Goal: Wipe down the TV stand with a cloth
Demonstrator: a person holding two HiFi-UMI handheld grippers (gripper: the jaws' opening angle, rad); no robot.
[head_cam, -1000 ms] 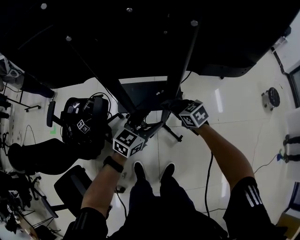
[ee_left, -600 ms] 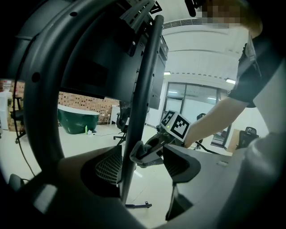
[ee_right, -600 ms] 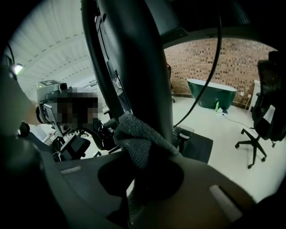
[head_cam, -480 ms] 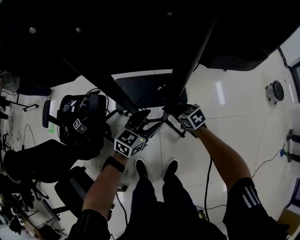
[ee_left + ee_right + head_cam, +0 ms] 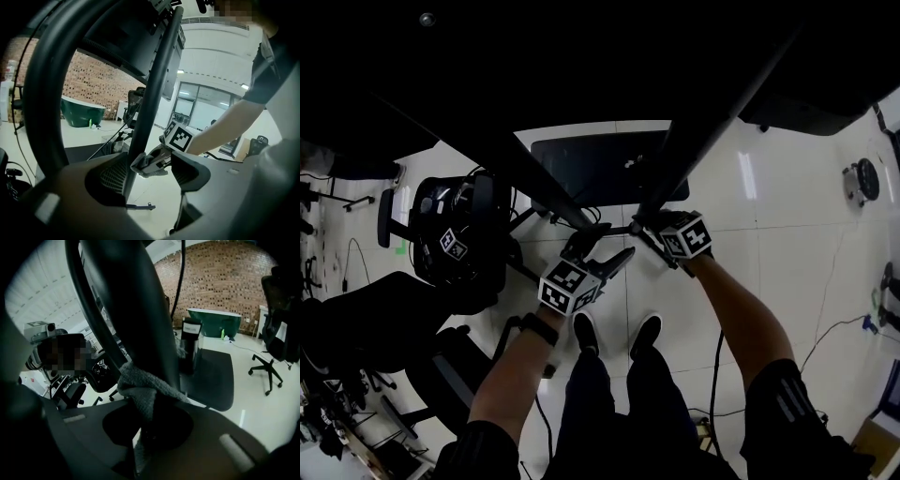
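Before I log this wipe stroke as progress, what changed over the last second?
The left gripper edged right, closer to the right gripper, tongs open at the stand's pole. Nothing was taken or released. The right gripper kept the cloth pressed around the pole, barely shifting.

**Cloth** (image 5: 140, 392): grey, nubbly weave, bunched into folds. It is clamped in the right gripper (image 5: 149, 427) and pressed against the side of the TV stand's pole (image 5: 140, 324), with one fold lapping round it.

**TV stand:** black, with a round-section pole that slants upward. In the head view the pole (image 5: 712, 122) rises above a dark rectangular base plate (image 5: 581, 169), which lies flat on the pale floor (image 5: 787, 234).
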